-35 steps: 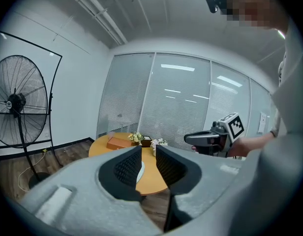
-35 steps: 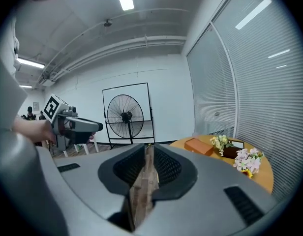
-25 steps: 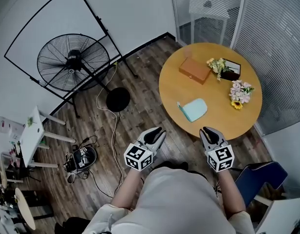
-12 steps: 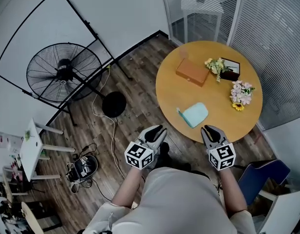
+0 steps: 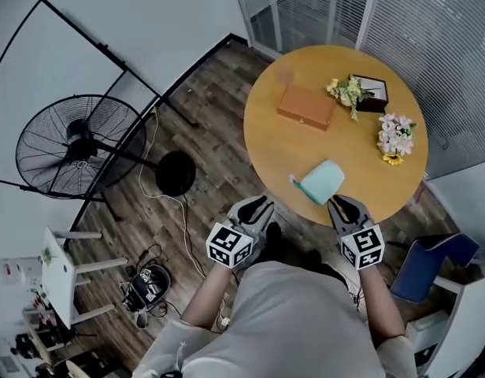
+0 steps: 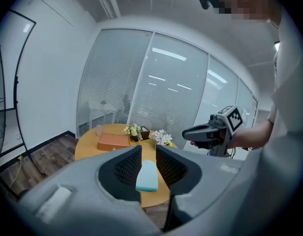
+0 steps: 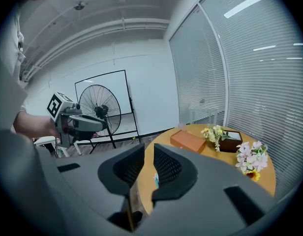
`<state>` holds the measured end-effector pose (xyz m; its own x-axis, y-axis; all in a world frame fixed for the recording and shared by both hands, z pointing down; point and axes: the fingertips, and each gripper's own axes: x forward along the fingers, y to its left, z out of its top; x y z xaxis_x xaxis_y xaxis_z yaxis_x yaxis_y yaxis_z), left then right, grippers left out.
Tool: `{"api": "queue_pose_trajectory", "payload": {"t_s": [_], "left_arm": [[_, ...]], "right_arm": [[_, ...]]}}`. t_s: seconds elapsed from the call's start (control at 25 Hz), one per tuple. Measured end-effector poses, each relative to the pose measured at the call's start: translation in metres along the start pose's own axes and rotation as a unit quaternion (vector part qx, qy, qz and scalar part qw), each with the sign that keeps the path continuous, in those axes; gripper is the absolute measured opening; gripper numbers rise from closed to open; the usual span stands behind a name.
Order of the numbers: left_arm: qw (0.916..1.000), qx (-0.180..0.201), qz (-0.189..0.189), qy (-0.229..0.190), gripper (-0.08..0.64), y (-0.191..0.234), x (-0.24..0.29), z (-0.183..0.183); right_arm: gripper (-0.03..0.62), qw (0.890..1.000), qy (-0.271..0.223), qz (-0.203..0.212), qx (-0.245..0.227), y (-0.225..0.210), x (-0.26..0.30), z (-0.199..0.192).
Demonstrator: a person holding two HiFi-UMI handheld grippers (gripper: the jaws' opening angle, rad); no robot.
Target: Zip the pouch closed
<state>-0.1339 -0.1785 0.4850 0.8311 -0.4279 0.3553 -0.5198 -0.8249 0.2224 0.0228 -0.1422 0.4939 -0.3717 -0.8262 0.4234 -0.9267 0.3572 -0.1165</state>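
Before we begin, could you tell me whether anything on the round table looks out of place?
Nothing stands out. The pouch lies flat near the front edge of the table, turned slightly askew; the box and the flowers sit tidily further back, and nothing is spilled.

Office: glass partitions (image 5: pixel 305 14), slatted blinds (image 5: pixel 451 38), round meeting table (image 5: pixel 268 142), pedestal fan (image 5: pixel 69 144).

Counting two grippers: the left gripper (image 5: pixel 258 204) and the right gripper (image 5: pixel 342 202). Counting one round wooden table (image 5: pixel 266 144), one pale-blue pouch (image 5: pixel 321 182), one orange box (image 5: pixel 306 106) and one dark box (image 5: pixel 372 94). Counting two flower bunches: a cream bunch (image 5: pixel 344 91) and a pink bunch (image 5: pixel 396 135). Counting one pedestal fan (image 5: pixel 68 144), one blue chair (image 5: pixel 431 264) and one white side table (image 5: pixel 60 268).
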Motion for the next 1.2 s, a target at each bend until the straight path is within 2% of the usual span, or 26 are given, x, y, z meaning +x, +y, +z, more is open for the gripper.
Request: {"api": "queue_pose_trajectory", "payload": {"t_s": [0.2,0.4,0.76,1.04,1.2], "left_arm": [[0.9975,0.024,-0.056,0.036,0.098,0.031,0.03,-0.013],[0.9907,0.052,-0.109,0.062,0.098,0.056,0.061,-0.025],[0.9715,0.094,-0.191,0.105,0.098,0.083,0.109,-0.058],[0.9556,0.123,-0.225,0.146,0.098,0.095,0.154,-0.106],[0.9407,0.163,-0.239,0.177,0.098,0.1,0.18,-0.139]], "right_arm": [[0.06,0.999,0.021,-0.026,0.022,-0.005,0.036,-0.013],[0.06,0.997,0.037,-0.054,0.046,-0.011,0.068,-0.031],[0.06,0.99,0.068,-0.083,0.091,-0.01,0.104,-0.068],[0.06,0.984,0.087,-0.082,0.128,-0.02,0.13,-0.115],[0.06,0.981,0.097,-0.078,0.148,-0.026,0.144,-0.142]]}}
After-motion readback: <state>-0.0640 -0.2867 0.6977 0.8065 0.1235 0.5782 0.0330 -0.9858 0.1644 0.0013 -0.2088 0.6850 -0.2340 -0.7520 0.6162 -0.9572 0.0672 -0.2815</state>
